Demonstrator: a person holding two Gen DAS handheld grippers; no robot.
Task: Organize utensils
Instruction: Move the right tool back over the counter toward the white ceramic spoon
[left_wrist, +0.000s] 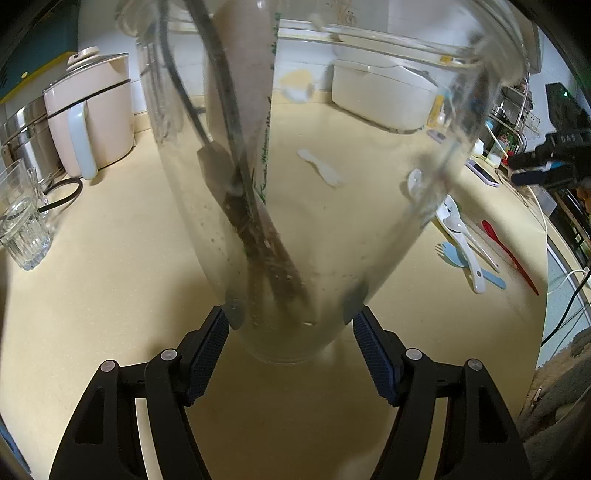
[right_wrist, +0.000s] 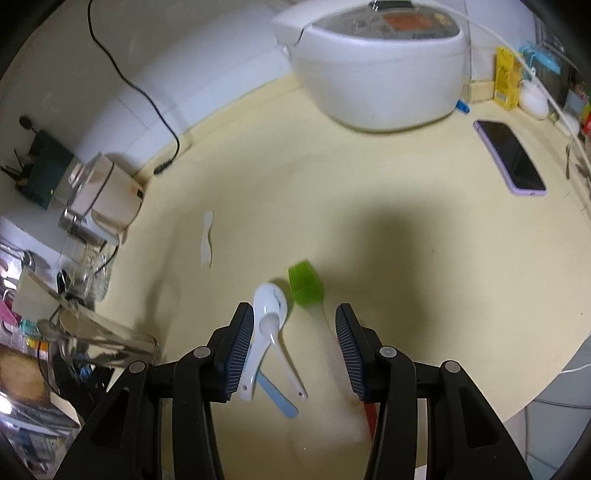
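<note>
On the worktop (right_wrist: 406, 229), left hand-held gripper (left_wrist: 291, 325) clamps the glass jar (left_wrist: 295, 221); right hand-held gripper (right_wrist: 293, 343) gapes wide over the green brush (right_wrist: 306, 288). Pickup step, I'd say: close on its handle, then jar it.

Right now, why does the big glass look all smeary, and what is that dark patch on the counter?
Left wrist view: the clear cup sits right against the lens, so its rim looks blurred and stretched. Right wrist view: the dark patch is a shadow on the counter, and the green brush is blurred too.
</note>
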